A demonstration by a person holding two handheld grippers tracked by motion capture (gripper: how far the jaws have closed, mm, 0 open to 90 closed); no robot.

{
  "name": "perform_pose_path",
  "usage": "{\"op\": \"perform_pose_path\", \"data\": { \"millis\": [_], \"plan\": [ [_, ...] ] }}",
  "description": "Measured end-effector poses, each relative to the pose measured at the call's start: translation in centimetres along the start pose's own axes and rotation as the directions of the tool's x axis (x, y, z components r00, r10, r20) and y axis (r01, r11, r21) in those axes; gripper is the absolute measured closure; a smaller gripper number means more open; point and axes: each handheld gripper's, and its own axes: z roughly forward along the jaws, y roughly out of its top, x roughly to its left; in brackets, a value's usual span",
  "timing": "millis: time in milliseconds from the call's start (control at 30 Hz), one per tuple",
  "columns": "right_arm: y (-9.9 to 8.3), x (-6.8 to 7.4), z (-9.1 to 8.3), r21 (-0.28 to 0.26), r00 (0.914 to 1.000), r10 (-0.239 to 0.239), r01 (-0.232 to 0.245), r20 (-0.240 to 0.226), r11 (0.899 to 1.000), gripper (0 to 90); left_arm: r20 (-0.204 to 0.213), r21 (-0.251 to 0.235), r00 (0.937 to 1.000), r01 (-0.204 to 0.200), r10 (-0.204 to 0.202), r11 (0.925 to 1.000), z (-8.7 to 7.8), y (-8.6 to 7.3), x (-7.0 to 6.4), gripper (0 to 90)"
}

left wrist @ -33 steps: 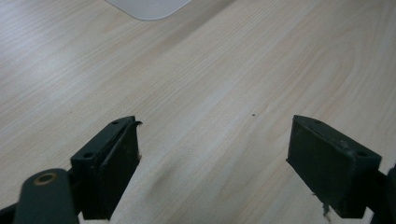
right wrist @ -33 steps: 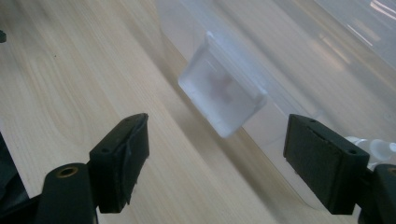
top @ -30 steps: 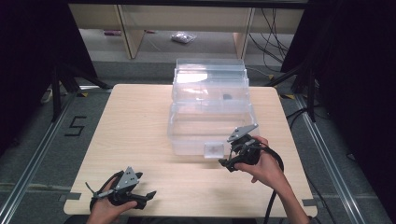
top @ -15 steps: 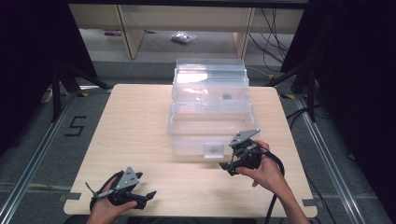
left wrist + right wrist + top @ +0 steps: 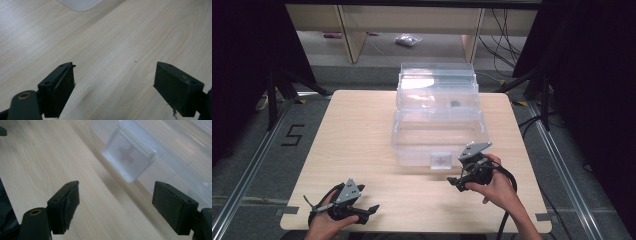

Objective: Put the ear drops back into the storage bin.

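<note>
Retreat is the change: the right tool has slid back toward six o'clock from the clear box's latch, jaws spread and empty. Box sits mid-bench, apparently unopened; the left tool idles, also spread, at seven o'clock.

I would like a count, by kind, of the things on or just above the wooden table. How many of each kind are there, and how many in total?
Clear plastic box: 1
Frosted latch on the front of the box: 1
Small dark item inside the box: 1
Hand-held grippers: 2, the left gripper and the right gripper, both open
Total: 5
</note>
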Motion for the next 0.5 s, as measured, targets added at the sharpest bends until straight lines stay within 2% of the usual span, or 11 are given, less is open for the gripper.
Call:
{"op": "perform_pose_path", "data": {
  "millis": [33, 67, 100, 133, 233, 267, 367, 400, 433, 500],
  "plan": [
    [-0.2, -0.2, 0.2, -0.024, 0.9996, -0.027, 0.027, 0.01, 0.999, 22.7, 0.0, -0.002, 0.9999, 0.015, -0.015, 0.9999, 0.0, 0.0, -0.1, 16.2],
    [-0.3, -0.2, 0.1, -0.024, 0.9997, -0.025, 0.025, 0.004, 0.999, 22.7, -0.007, 0.004, 1.0, -0.006, 0.006, 1.0, 0.0, 0.0, 0.1, 16.2],
    [-0.4, -0.3, 0.1, -0.02, 0.9993, -0.038, 0.038, 0.002, 0.999, 22.7, -0.001, -0.001, 1.0, 0.005, -0.005, 1.0, 0.0, 0.0, 0.0, 16.2],
    [-0.6, -0.2, 0.1, -0.017, 0.9997, -0.022, 0.022, -0.004, 1.0, 22.7, -0.006, 0.0, 1.0, -0.001, 0.001, 1.0, 0.0, 0.0, 0.0, 16.2],
    [-1.2, -0.1, 0.3, -0.035, 0.9998, -0.018, 0.018, 0.0, 0.999, 22.8, -0.003, 0.002, 1.0, 0.001, -0.001, 1.0, 0.0, 0.0, 0.0, 16.2],
    [-1.4, -0.1, 0.3, -0.028, 0.9997, -0.024, 0.024, 0.003, 0.999, 23.0, -0.005, 0.003, 1.0, 0.001, -0.001, 1.0, 0.0, 0.0, -0.1, 16.2],
    [-2.1, -0.2, 0.6, -0.03, 1.0, -0.004, 0.004, 0.008, 1.0, 23.0, -0.006, 0.003, 1.0, 0.001, -0.001, 1.0, 0.0, 0.0, -0.1, 16.2],
    [-2.3, -0.3, 0.6, -0.031, 0.9999, -0.012, 0.013, 0.005, 0.999, 23.0, -0.005, -0.006, 0.9999, 0.01, -0.01, 0.9999, 0.0, 0.0, -0.1, 16.2],
    [-2.5, -0.3, 0.8, -0.041, 0.9999, 0.0, 0.001, 0.013, 0.999, 22.9, -0.013, 0.008, 0.9999, -0.011, 0.011, 0.9999, 0.0, 0.0, 0.0, 16.2],
    [-2.9, -0.2, 1.0, -0.037, 1.0, 0.008, -0.008, 0.006, 0.999, 22.8, -0.014, 0.007, 0.9999, -0.01, 0.01, 0.9999, 0.0, 0.0, 0.0, 16.2]
  ]
}}
